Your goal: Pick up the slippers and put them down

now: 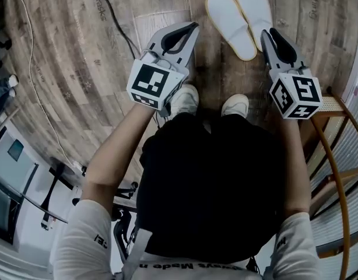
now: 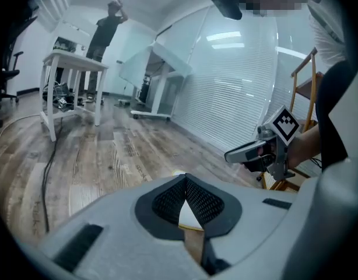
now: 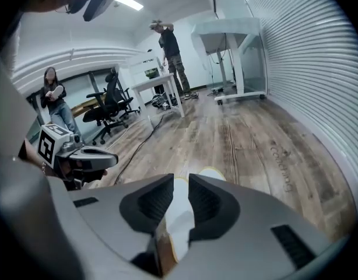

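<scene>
Two white slippers [image 1: 228, 23] [image 1: 255, 7] lie side by side on the wood floor ahead of my feet. My left gripper [image 1: 189, 29] hangs above the floor to their left, its jaws meeting at the tips with nothing held. In the left gripper view [image 2: 186, 178] a bit of a slipper [image 2: 188, 217] shows on the floor behind the jaws. My right gripper [image 1: 269, 37] hovers by the right slipper's heel, open with a narrow gap. Its own view [image 3: 181, 182] shows a slipper [image 3: 182, 220] far below through that gap, untouched.
My two shoes [image 1: 185, 100] [image 1: 234, 105] stand just behind the slippers. A black cable [image 1: 115, 16] and a white cord [image 1: 33, 69] run over the floor at left. A wooden rack [image 1: 336, 156] stands at my right. White tables [image 2: 74, 86] and people stand farther off.
</scene>
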Motion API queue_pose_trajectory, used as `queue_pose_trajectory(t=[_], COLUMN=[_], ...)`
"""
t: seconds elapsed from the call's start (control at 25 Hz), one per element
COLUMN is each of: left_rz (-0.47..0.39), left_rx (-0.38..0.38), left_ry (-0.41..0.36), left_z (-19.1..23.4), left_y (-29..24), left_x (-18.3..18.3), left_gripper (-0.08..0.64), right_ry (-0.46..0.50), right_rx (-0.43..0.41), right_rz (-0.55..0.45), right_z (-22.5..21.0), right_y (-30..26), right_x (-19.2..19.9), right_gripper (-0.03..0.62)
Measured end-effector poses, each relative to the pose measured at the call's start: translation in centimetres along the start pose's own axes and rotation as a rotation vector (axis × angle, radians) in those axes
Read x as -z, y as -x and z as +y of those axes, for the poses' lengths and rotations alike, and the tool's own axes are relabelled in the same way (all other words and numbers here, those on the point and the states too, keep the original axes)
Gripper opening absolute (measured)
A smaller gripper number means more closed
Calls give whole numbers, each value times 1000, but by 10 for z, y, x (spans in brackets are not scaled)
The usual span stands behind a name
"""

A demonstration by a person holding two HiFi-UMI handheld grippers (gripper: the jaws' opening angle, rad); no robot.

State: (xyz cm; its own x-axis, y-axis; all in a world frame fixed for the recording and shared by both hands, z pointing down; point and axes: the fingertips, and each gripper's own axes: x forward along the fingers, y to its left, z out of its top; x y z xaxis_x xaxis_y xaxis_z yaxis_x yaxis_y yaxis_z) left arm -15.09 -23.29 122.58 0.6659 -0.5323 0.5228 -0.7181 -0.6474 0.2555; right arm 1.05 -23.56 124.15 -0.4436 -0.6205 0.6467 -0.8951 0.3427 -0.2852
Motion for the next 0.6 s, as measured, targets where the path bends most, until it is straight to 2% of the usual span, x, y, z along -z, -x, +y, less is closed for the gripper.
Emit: queue_pose_trajectory(t=[0.28,0.6], left_rz=[-40,-88], left_rx=[14,4], left_ry=[-18,-38], left_z=[-18,-50], left_y=[50,126], left_x=[-104,-230], left_gripper=[11,11], right_ry=[34,90], right_rx=[-4,51], right_rz=[-62,-99], right_z=[34,77], right_y=[58,144], right_x=[-95,-198], right_gripper=[49,32])
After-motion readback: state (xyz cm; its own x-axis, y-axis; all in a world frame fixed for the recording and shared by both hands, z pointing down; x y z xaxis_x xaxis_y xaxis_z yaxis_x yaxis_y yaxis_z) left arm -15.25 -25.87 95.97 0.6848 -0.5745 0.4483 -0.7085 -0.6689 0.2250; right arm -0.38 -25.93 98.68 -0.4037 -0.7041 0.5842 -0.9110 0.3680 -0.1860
